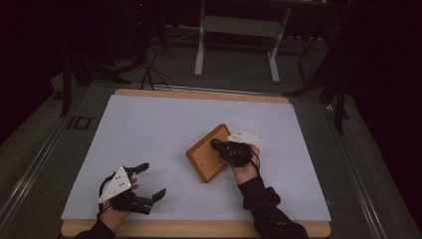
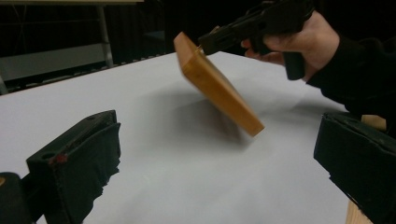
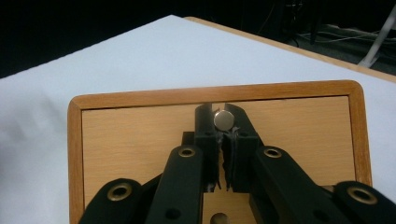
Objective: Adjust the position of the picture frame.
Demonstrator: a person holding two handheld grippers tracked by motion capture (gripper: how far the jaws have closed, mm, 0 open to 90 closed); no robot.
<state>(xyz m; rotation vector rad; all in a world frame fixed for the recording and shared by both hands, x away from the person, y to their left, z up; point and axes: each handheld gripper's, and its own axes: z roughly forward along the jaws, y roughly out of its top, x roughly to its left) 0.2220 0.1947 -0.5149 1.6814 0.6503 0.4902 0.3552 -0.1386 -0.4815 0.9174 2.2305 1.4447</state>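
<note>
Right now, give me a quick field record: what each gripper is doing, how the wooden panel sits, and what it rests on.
right gripper: shut on the metal knob of the wooden panel
wooden panel pose: tilted, knob side lifted off the sheet, lower edge near or on the sheet, contact unclear in the left gripper view
left gripper: open, holding nothing, near the table's front edge, apart from the panel
surface: white sheet on a wooden table
</note>
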